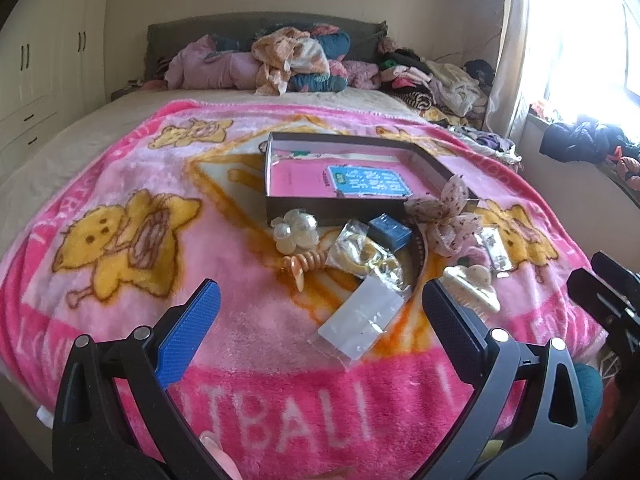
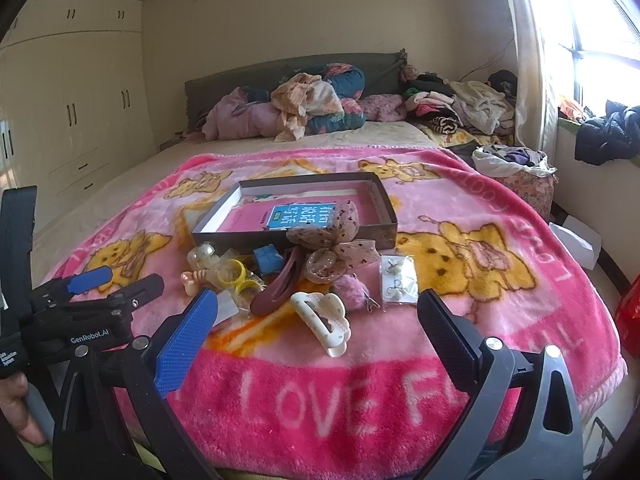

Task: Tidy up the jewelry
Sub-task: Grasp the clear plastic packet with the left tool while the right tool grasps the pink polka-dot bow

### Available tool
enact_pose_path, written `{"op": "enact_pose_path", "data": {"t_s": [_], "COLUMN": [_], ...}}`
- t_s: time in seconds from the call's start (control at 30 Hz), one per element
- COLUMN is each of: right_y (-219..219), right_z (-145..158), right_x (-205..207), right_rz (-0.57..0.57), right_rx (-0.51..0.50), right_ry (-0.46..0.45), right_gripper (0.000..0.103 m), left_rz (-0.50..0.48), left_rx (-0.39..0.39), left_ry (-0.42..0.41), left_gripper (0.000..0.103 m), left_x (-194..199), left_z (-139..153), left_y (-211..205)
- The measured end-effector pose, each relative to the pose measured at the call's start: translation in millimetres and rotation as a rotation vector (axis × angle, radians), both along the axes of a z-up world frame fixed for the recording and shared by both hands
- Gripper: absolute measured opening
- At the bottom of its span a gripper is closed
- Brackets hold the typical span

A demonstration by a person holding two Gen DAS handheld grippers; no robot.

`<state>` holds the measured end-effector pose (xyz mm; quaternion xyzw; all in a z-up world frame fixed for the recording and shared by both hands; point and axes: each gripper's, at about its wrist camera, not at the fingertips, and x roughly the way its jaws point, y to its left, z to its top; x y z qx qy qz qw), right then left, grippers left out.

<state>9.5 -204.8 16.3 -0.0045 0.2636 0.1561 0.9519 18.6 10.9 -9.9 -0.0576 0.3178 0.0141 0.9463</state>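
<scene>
A: Left hand-held gripper (image 1: 320, 312), lower frame of its own view: jaws spread wide, nothing between them. Right hand-held gripper (image 2: 316, 320): same, wide apart, empty.

B: Jewelry?

A: Heaped on the pink blanket (image 1: 120, 184) over the bed, mid-frame, just in front of a shallow open box (image 2: 384, 200). The box holds a pink book (image 1: 304, 178).

B: Items in the heap?

A: Cream claw clip (image 2: 324, 318) nearest the right gripper. Brown hair clip (image 2: 280, 288) beside it. Dotted fabric bow (image 2: 340, 256) leaning on the box wall. Small blue box (image 1: 390, 232), pearl flower piece (image 1: 296, 230), clear bag (image 1: 360, 318), earring card (image 2: 398, 278) at right.

B: Background?

A: Clothes piled at the headboard, upper centre.
</scene>
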Motion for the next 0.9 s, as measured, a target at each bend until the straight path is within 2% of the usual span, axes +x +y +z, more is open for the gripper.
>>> {"op": "enact_pose_path", "data": {"t_s": [0.3, 0.4, 0.6, 0.7, 0.9], "right_y": [12, 11, 6, 4, 4], "right_z": [-5, -7, -11, -12, -20], "right_x": [25, 40, 73, 87, 121], "right_rz": [0.052, 0.055, 0.044, 0.041, 0.037], "right_rx": [-0.026, -0.023, -0.016, -0.022, -0.068], "right_ry": [0.034, 0.055, 0.088, 0.095, 0.135], "right_gripper": [0.097, 0.097, 0.097, 0.097, 0.097], "left_rz": [-0.005, -0.014, -0.085, -0.153, -0.255], "left_rx": [-0.026, -0.011, -0.02, -0.03, -0.024], "left_ry": [0.036, 0.044, 0.075, 0.092, 0.146], "left_gripper": [0.092, 0.092, 0.092, 0.092, 0.092], "left_x": [15, 21, 40, 47, 61], "left_z": [-11, -14, -23, -29, -44], "left_y": [11, 11, 9, 4, -10]}}
